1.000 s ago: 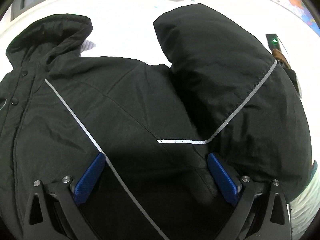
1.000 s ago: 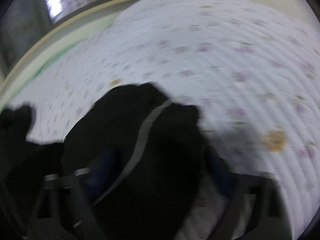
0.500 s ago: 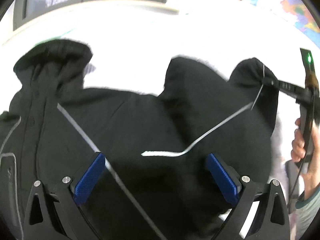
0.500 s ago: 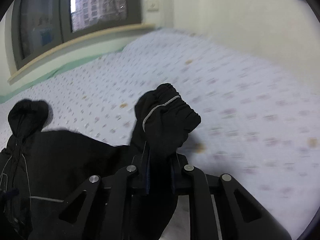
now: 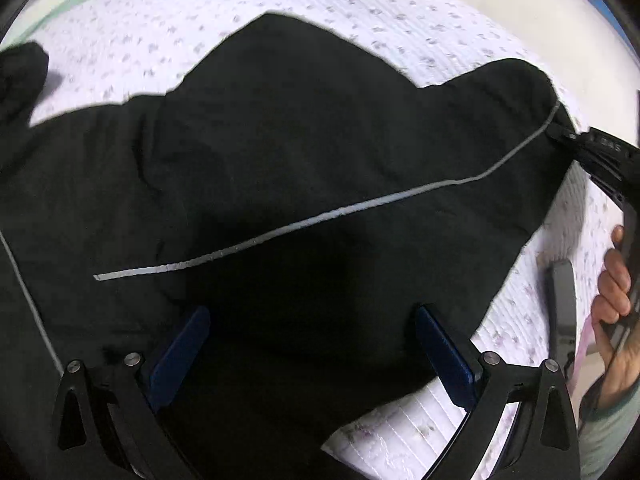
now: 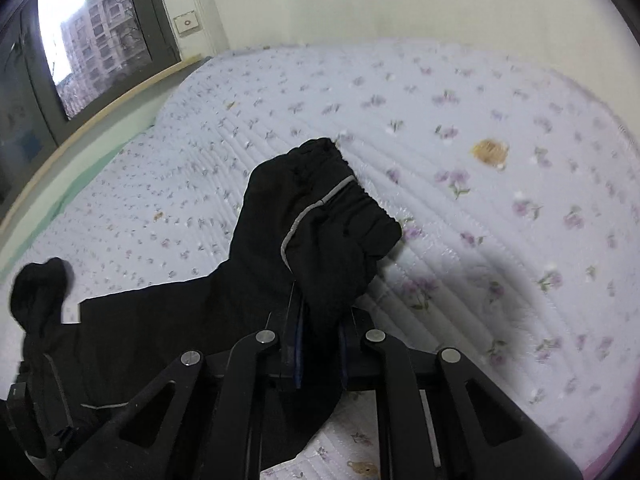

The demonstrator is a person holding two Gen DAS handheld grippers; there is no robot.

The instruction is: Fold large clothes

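Two claws are in play over one black jacket (image 5: 280,152), which lies spread on the bed (image 6: 460,128) with its flowered quilt; your left claw (image 5: 312,344) stands wide open, its blue pads (image 5: 180,352) well apart, hovering low over the jacket's body with nothing between them, though whether the pads touch the cloth you cannot tell from this angle; your right claw (image 6: 320,352) is clamped tight on the sleeve (image 6: 320,232) just behind the cuff (image 6: 356,196), the black fabric pinched between the two blue pads and bunching up above them; the cuff sticks out past the fingertips, its gathered edge close over the quilt; a grey reflective stripe (image 5: 320,216) runs along the sleeve from the jacket's chest out toward the cuff, and in the left view it leads straight to where your right claw (image 5: 576,140) grips at the far right edge; there the sleeve is drawn out sideways from the body, stretched rather than folded; your right hand (image 5: 612,296) shows around the handle at that same edge; the hood (image 6: 36,292) sits bunched at the far left, resting on the quilt; beyond the bed a window (image 6: 92,44) fills the upper left of the right view.
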